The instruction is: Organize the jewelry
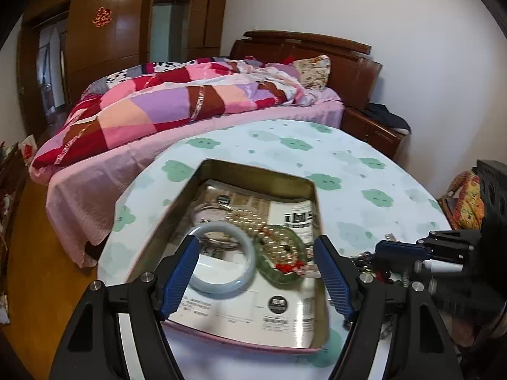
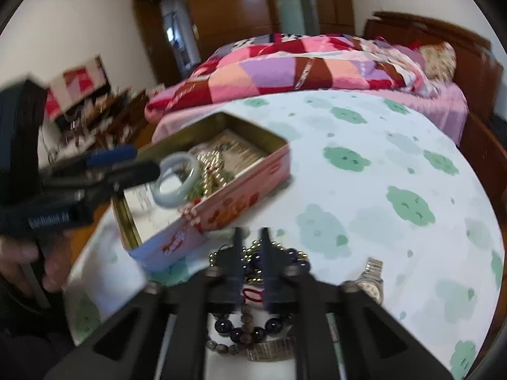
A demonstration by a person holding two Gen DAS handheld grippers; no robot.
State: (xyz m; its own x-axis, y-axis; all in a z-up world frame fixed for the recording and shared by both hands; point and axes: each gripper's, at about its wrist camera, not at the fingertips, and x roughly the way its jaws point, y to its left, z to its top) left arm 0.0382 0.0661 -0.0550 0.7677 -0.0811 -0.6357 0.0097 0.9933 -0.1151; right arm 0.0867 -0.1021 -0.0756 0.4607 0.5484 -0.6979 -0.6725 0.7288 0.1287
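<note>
An open pink tin (image 1: pixel 317 209) (image 2: pixel 247 183) sits on the round table. Inside it lie a pale blue-white bangle (image 1: pixel 221 261) (image 2: pixel 176 180), a green bangle (image 1: pixel 279 255), gold beads (image 1: pixel 245 218) and printed papers. My left gripper (image 1: pixel 256 253) is open above the tin, its fingers either side of both bangles. My right gripper (image 2: pixel 252 237) has its fingers nearly closed over a pile of bead bracelets (image 2: pixel 250 332) and a gold chain on the table; nothing is clearly pinched. A silver watch (image 2: pixel 370 280) lies to the right of the pile.
The table (image 2: pixel 380 158) has a white cloth with green cloud shapes. A bed with a pink patchwork quilt (image 1: pixel 174 107) stands just behind it. Wooden wardrobes line the back wall. A nightstand (image 1: pixel 374 129) sits at the right.
</note>
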